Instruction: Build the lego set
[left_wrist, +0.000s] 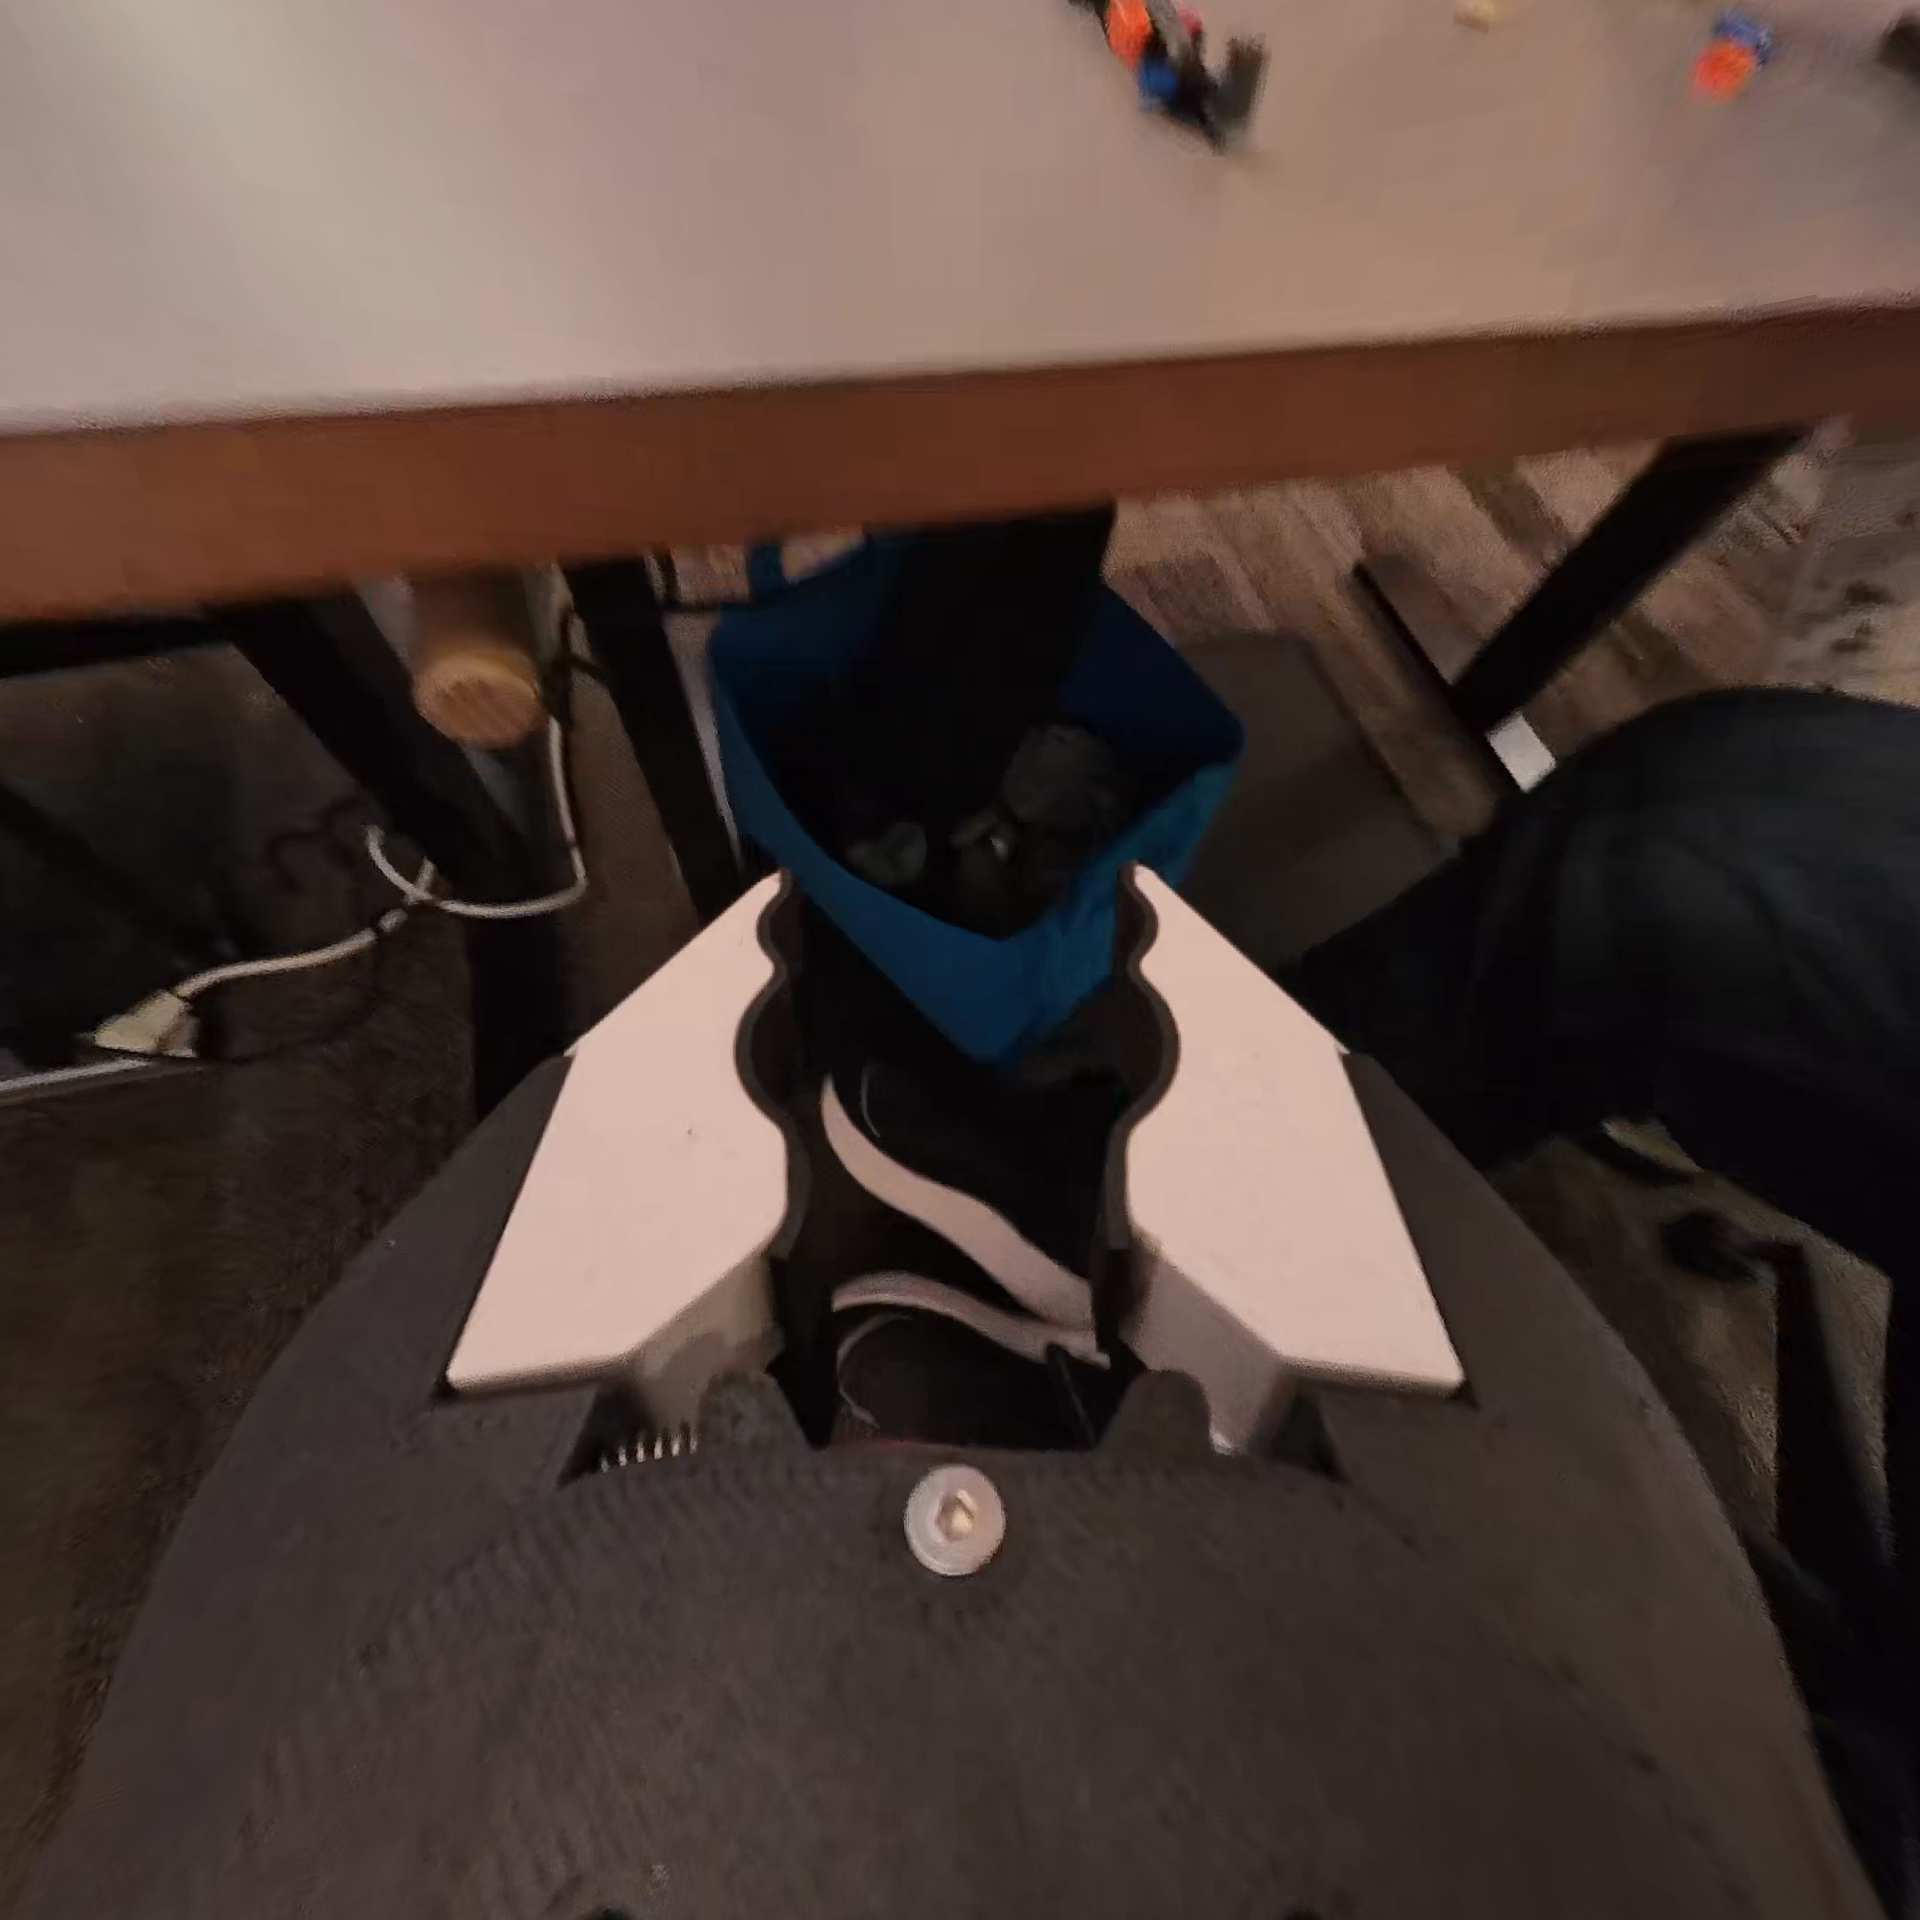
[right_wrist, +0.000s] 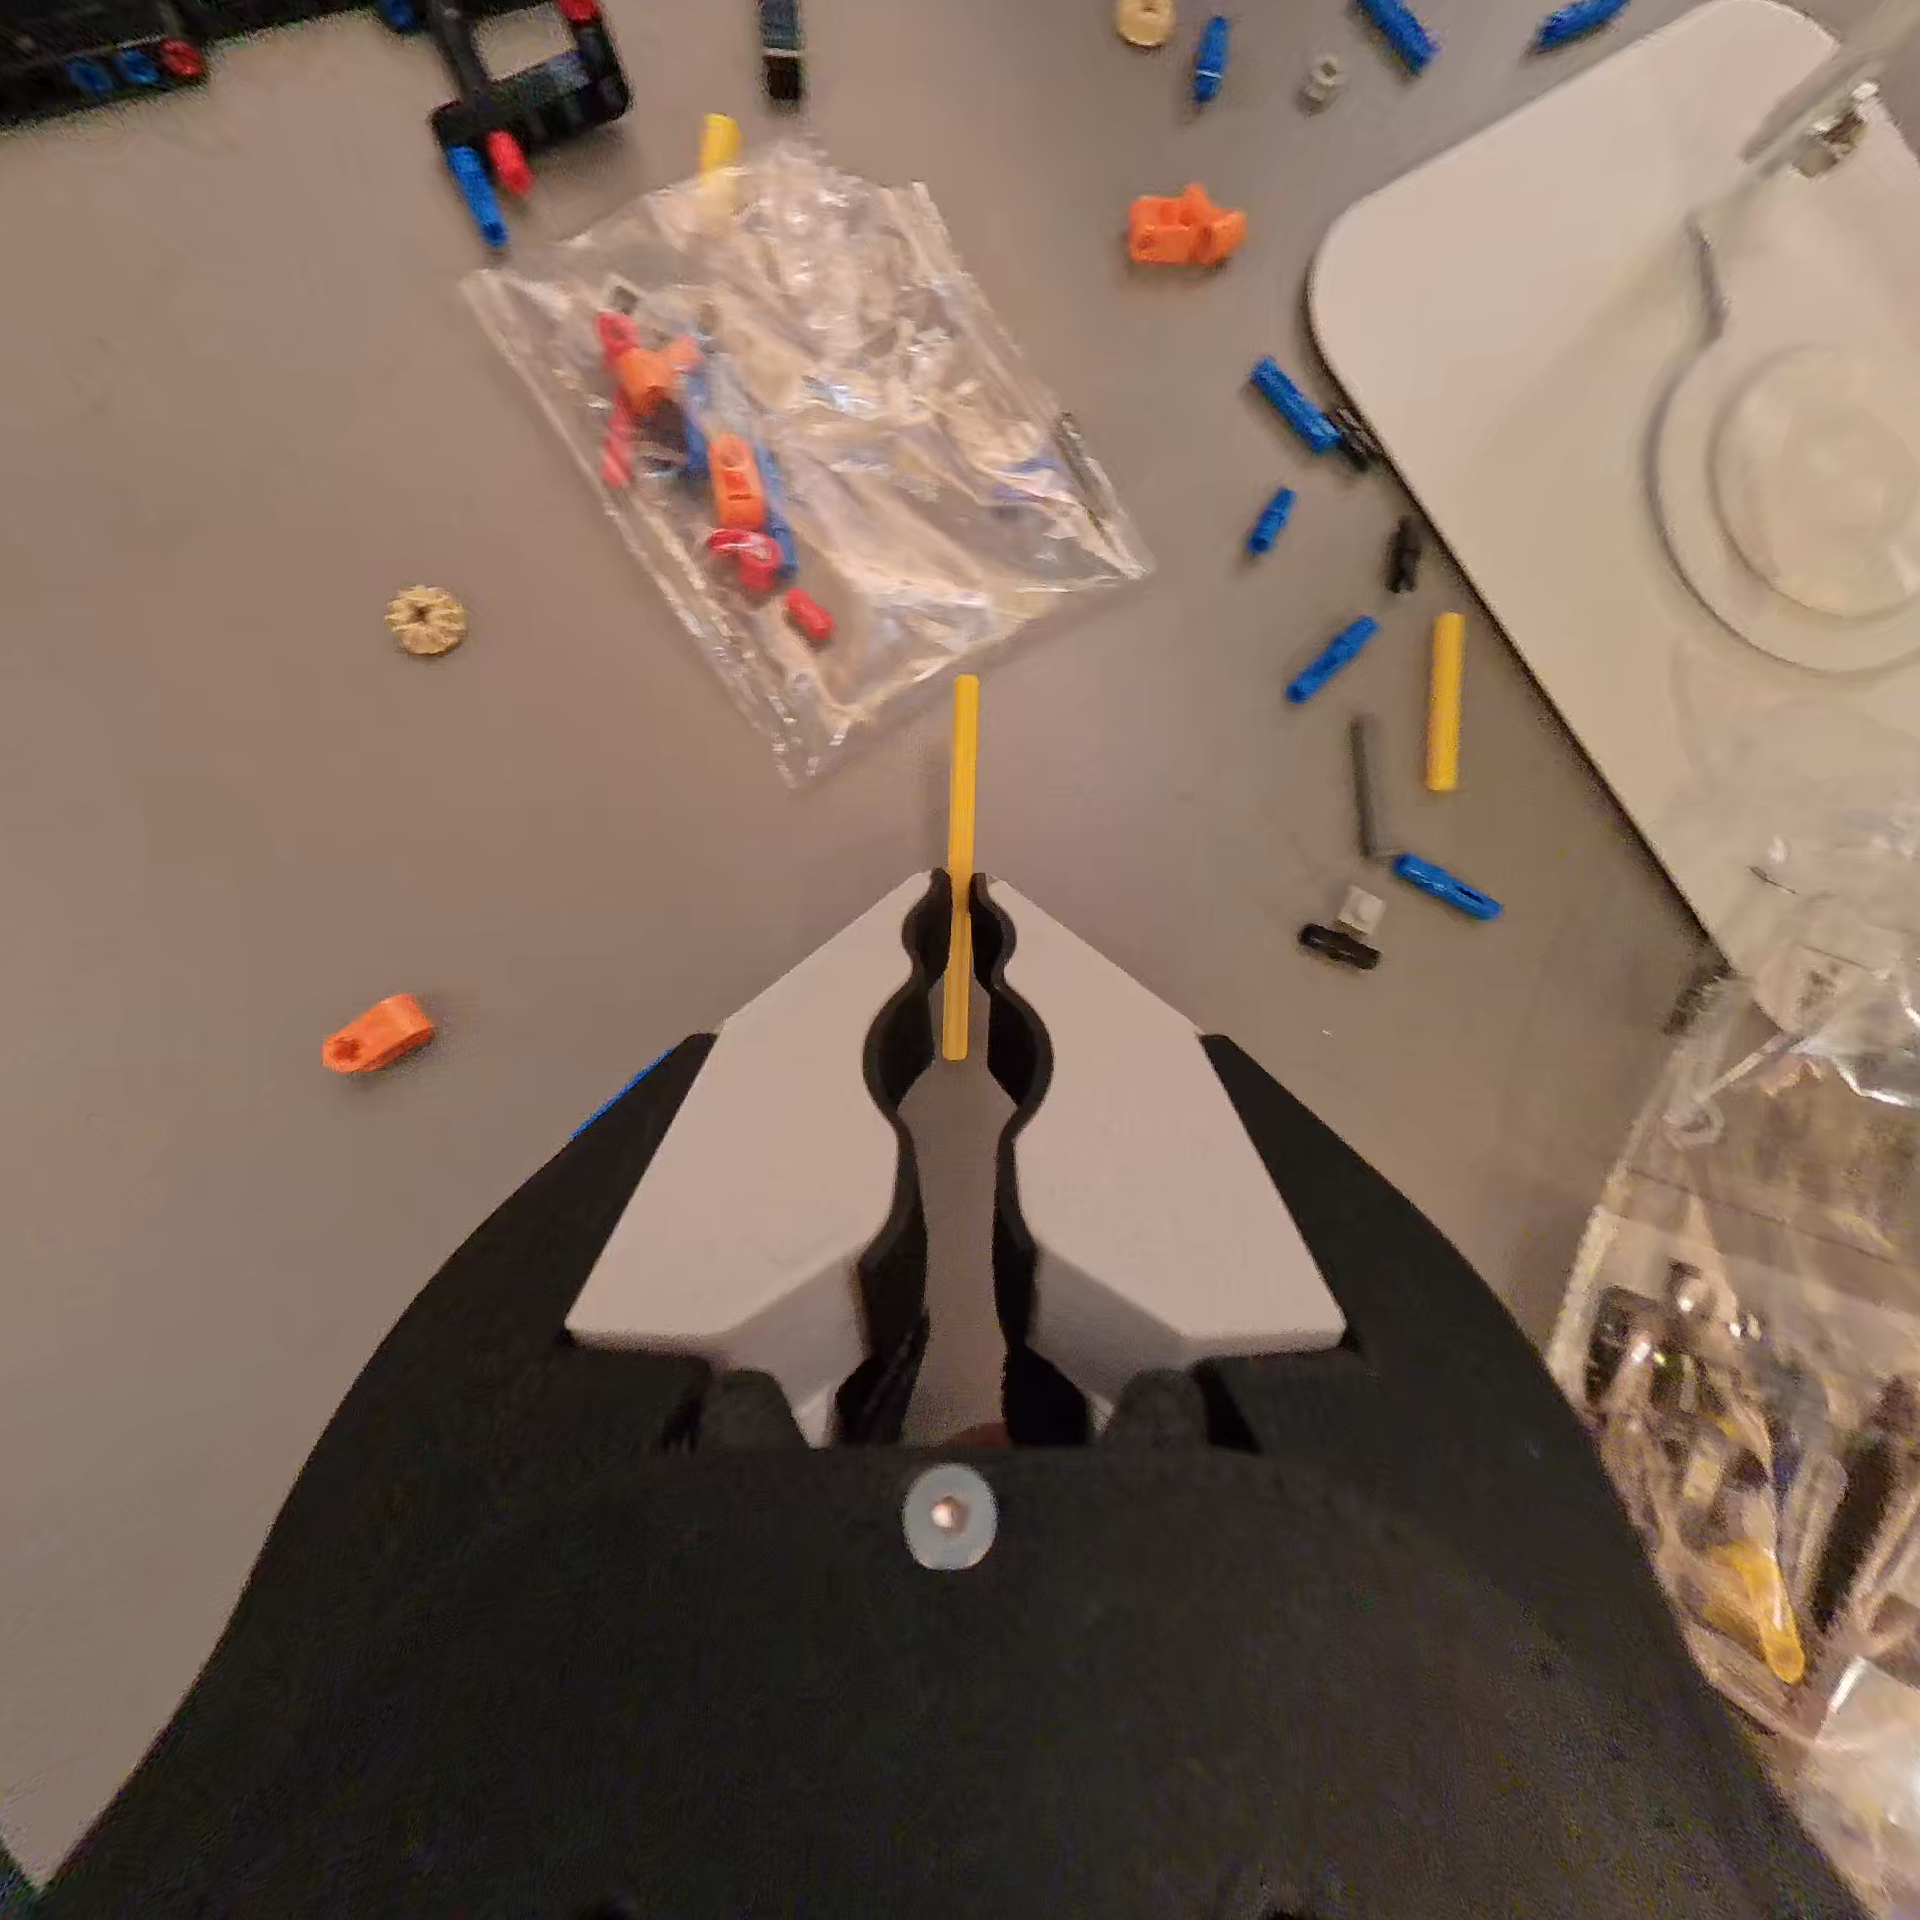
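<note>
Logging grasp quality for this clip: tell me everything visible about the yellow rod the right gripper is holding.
The yellow rod is a thin, straight, plastic-looking axle piece, plain in colour. The right gripper is shut on it, jaws pinching its lower half near their tips. It runs lengthwise along the jaws, its far end sticking out ahead over the grey table toward the clear bag of parts. Whether its tip touches the table cannot be told.

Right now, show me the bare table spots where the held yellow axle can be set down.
Free: the grey patch between the tan gear, the orange connector and the right tool holding the yellow axle. Crowded: right of the clear bag, where blue pins scatter along the white tray.
</note>
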